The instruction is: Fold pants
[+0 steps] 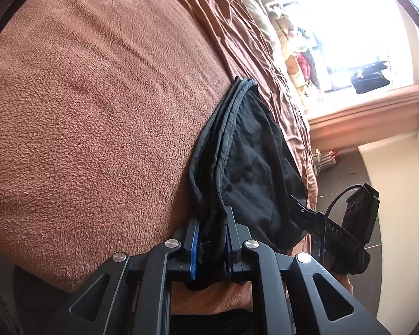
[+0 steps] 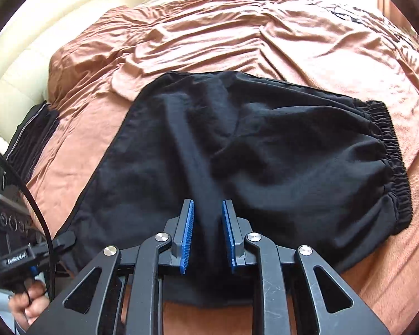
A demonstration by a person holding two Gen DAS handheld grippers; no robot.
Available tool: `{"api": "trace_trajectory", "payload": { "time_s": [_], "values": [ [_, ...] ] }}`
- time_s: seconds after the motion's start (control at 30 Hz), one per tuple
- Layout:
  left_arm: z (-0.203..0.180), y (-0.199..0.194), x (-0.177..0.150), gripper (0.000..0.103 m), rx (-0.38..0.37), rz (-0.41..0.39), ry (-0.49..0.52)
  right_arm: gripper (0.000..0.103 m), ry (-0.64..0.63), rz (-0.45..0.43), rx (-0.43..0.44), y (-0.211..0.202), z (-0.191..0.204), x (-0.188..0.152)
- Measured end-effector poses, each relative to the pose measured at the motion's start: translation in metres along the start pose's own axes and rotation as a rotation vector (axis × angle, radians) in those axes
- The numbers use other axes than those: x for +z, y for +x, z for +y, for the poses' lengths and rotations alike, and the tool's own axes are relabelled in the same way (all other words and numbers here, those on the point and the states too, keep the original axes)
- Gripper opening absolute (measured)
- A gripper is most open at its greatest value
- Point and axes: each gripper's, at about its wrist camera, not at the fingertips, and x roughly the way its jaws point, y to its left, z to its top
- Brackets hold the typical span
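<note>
Left wrist view: left gripper clenched on a bunched hem of the black fabric pants; cloth runs straight ahead from the blue pads, on the brown fleece blanket; right gripper to its right at the cloth's near edge.

Right wrist view: right gripper straddles a raised fold; whether it pinches, cannot tell; pants spread ahead, long axis crosswise, elastic waistband far right, left gripper at the left edge; both equally near.
</note>
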Motion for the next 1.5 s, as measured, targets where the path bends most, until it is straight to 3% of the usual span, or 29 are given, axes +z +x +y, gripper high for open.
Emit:
{"api": "trace_trajectory", "payload": {
  "time_s": [0.67,0.83,1.07,1.27,1.5],
  "values": [
    [0.015,-0.010,-0.005,0.009,0.023,-0.050,-0.108,0.015,0.048,0.053,-0.080,0.078,-0.019,0.097],
    [0.020,-0.013,-0.009,0.009,0.016,-0.055,-0.123,0.008,0.041,0.068,-0.111,0.096,-0.021,0.113],
    [0.018,-0.013,-0.011,0.009,0.018,-0.049,-0.112,0.007,0.038,0.069,-0.131,0.108,-0.020,0.130],
    [0.018,-0.012,-0.008,0.009,0.009,-0.045,-0.103,0.007,0.027,0.040,-0.097,0.081,-0.010,0.118],
    [0.019,-0.015,-0.006,0.008,-0.018,-0.046,-0.108,0.007,0.008,0.026,-0.041,0.044,0.008,0.067]
  ]
}}
